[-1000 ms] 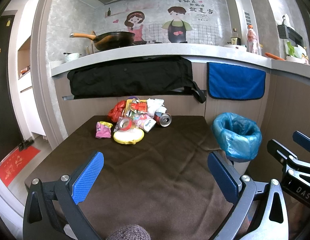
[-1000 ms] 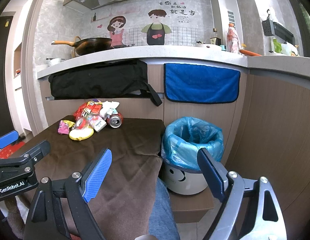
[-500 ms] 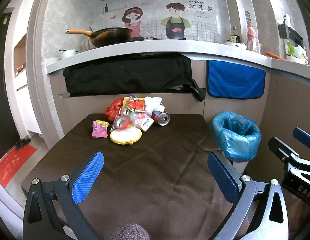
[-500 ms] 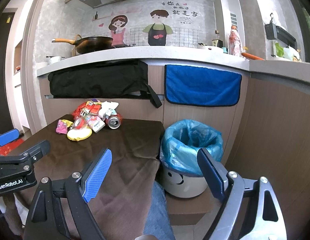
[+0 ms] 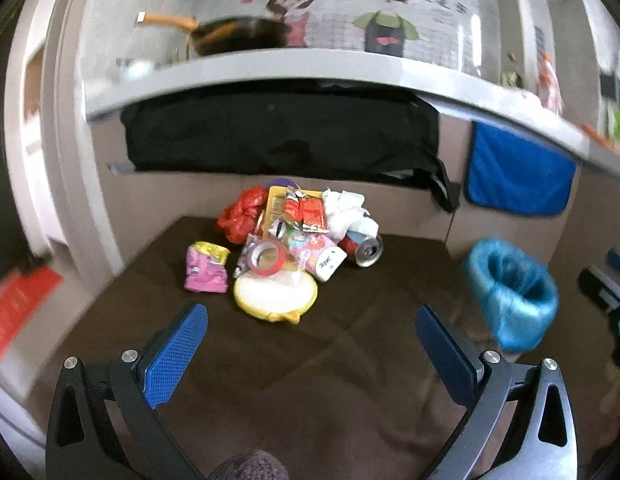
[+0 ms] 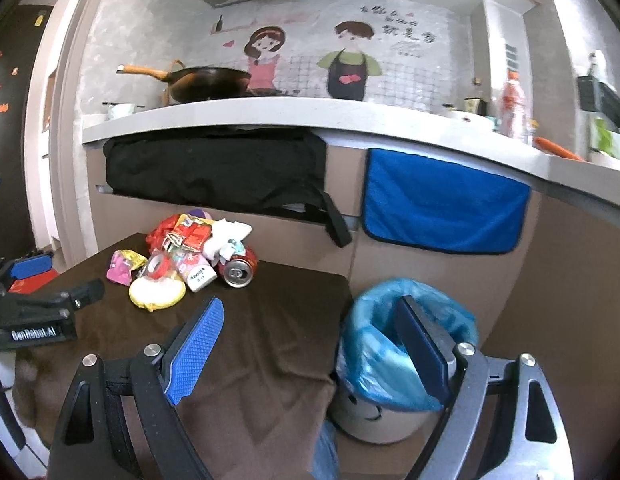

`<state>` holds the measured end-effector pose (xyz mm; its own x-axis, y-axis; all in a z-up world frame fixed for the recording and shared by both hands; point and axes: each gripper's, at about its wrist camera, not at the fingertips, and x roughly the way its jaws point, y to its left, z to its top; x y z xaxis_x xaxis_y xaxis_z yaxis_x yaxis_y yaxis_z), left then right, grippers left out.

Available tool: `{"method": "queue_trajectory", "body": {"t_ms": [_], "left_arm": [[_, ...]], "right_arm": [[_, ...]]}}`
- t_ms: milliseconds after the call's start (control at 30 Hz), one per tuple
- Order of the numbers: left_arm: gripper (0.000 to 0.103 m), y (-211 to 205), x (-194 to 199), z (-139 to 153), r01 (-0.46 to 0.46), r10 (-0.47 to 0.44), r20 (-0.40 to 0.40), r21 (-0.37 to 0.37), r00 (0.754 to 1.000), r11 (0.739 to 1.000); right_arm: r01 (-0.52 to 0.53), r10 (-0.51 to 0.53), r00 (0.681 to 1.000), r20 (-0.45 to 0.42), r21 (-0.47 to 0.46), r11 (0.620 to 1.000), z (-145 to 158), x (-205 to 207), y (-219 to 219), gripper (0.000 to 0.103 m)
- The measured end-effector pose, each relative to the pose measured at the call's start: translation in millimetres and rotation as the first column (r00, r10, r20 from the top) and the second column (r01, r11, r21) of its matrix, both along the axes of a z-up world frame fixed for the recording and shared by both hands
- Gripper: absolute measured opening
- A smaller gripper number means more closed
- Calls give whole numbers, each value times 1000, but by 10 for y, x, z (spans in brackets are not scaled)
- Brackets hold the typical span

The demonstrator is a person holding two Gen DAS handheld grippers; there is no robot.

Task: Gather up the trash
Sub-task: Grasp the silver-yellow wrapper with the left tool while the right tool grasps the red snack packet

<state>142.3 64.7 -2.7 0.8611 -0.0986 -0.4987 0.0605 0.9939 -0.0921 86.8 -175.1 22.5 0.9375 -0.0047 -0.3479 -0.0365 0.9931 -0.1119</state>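
A pile of trash [image 5: 294,236] lies at the far side of the brown-clothed table [image 5: 310,380]: a red can [image 5: 364,247], a yellow round lid [image 5: 275,294], a pink packet [image 5: 205,268], a red tape roll [image 5: 267,256], wrappers and white tissue. It also shows in the right wrist view [image 6: 190,256]. A bin with a blue bag [image 5: 514,292] stands right of the table, close under my right gripper [image 6: 310,344]. My left gripper [image 5: 310,344] is open and empty, above the table short of the pile. My right gripper is open and empty.
A kitchen counter [image 6: 310,116] with a wok [image 6: 206,80] runs behind the table. A black bag [image 5: 278,136] and a blue cloth [image 6: 442,208] hang below its edge. The left gripper's body [image 6: 34,316] shows at the left of the right wrist view.
Both grippers have moved forward and tilted down. The trash pile and the bin look larger and closer. Both stay open and empty.
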Motion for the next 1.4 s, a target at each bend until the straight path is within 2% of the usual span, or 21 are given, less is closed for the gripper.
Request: {"method": "queue_trajectory", "body": {"t_ms": [233, 300, 433, 600, 733, 833, 967, 1000, 1067, 1133, 1167, 1233, 1400], "left_arm": [[102, 579, 511, 51, -124, 124, 25, -6, 992, 992], [102, 787, 672, 31, -168, 168, 2, -2, 986, 986], [102, 1110, 969, -89, -198, 198, -57, 1, 979, 980], [102, 1358, 1382, -387, -173, 165, -179, -33, 970, 984], [87, 1421, 1627, -614, -171, 153, -252, -53, 956, 984], [86, 1462, 1802, -755, -175, 147, -293, -73, 945, 982], [83, 1486, 2022, -900, -159, 103, -343, -141, 934, 977], [81, 1480, 2055, -914, -159, 100, -349, -144, 932, 977], [69, 1464, 2138, -965, -162, 102, -363, -137, 926, 977], [37, 1464, 2205, -1015, -159, 94, -384, -142, 919, 977], [34, 1478, 2225, -1028, -151, 74, -390, -170, 918, 974], [17, 1506, 2189, -970, -141, 50, -370, -222, 928, 965], [16, 1459, 1943, -654, -85, 27, -266, -210, 964, 974]], "right_arm": [[-53, 52, 998, -37, -32, 998, 95, 720, 234, 85], [-56, 54, 998, -45, -44, 997, 118, 901, 315, 85], [-70, 67, 996, -64, -51, 996, 155, 1209, 481, 85], [-84, 80, 994, -78, -44, 996, 157, 1540, 663, 85], [-97, 91, 991, -96, -51, 994, 95, 1737, 795, 85], [-104, 97, 989, -115, -62, 993, 22, 1856, 876, 85], [-114, 105, 985, -134, -67, 991, -56, 1981, 933, 85], [-116, 106, 985, -137, -68, 991, -69, 2012, 946, 85], [-119, 108, 983, -146, -65, 991, -95, 2075, 957, 85], [-124, 114, 981, -157, -59, 991, -118, 2141, 969, 85], [-128, 117, 980, -163, -57, 990, -126, 2165, 974, 85], [-151, 140, 974, -180, -49, 987, -146, 2221, 1005, 85], [-193, 180, 965, -191, -50, 980, -179, 2348, 1142, 85]]}}
